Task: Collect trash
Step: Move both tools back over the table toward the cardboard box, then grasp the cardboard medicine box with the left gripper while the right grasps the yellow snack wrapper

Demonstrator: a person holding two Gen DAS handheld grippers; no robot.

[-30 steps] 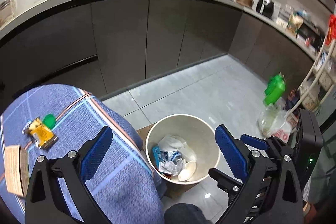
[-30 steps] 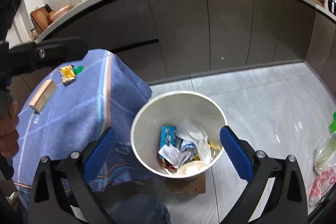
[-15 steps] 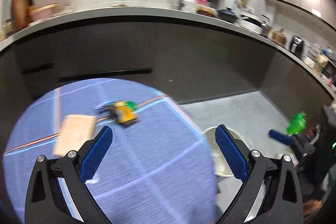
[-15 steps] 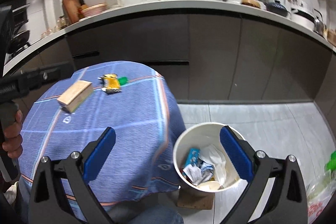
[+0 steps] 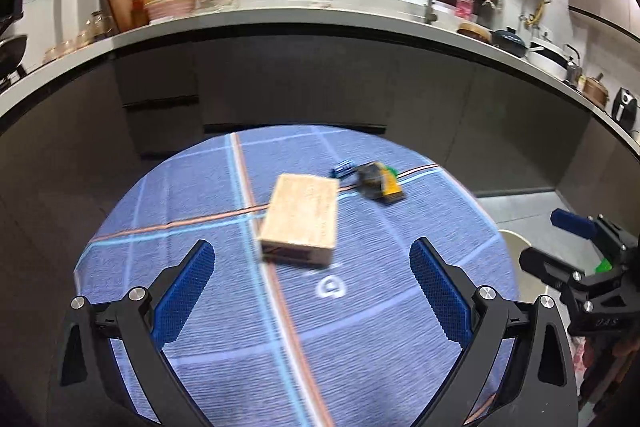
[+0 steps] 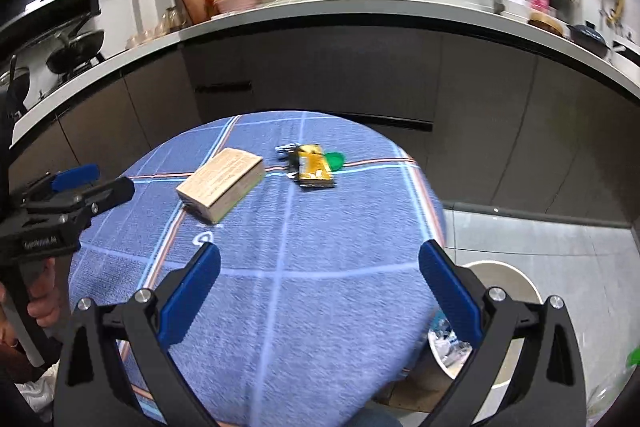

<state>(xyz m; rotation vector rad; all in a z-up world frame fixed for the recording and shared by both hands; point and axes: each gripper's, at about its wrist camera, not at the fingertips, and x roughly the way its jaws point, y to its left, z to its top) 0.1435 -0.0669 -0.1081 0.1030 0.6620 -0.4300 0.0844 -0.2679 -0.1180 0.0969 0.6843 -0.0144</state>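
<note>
We hold the left gripper [image 5: 312, 281] and right gripper [image 6: 318, 279] with jaws spread wide, empty, above the blue checked tablecloth [image 6: 280, 267]. Further out on the cloth we see a cardboard box [image 5: 302, 217], then a yellow wrapper [image 6: 314, 167] with a green cap [image 6: 335, 159] touching it. We see the trash bin [image 6: 500, 275] on the floor just right of the table.

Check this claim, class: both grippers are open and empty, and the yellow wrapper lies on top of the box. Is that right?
Not quite. The yellow wrapper lies on the tablecloth apart from the box, as the right wrist view shows. The left gripper and right gripper are indeed open and empty.
</note>
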